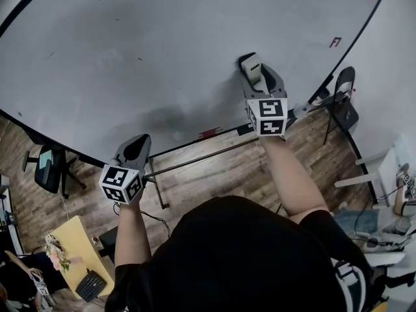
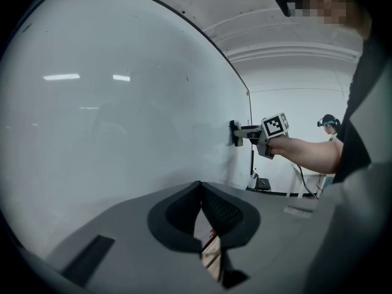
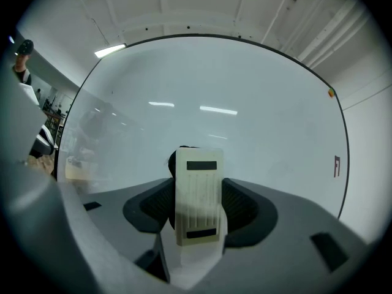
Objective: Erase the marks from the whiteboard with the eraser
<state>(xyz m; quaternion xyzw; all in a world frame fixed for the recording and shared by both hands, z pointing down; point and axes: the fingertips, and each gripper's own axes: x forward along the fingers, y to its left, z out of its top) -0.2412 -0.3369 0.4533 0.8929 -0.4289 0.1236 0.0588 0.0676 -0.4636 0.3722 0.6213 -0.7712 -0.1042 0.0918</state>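
The right gripper (image 3: 197, 212) is pinching the eraser (image 3: 198, 182). The pale block stands upright between the two jaws. In the left gripper view the eraser (image 2: 234, 133) is touching the whiteboard (image 2: 122, 115). In the head view it lies on the right half of the whiteboard (image 1: 162, 44), above the bottom edge.

The left gripper (image 2: 199, 190) has its jaws pressed together at the tips, and nothing is between them. It hangs near the bottom edge of the whiteboard, left of the right gripper (image 1: 260, 77) and well apart from it.

A small red mark (image 1: 335, 42) is on the whiteboard near its right edge. A grey smudge (image 1: 162, 119) is on the lower part, between the two grippers.
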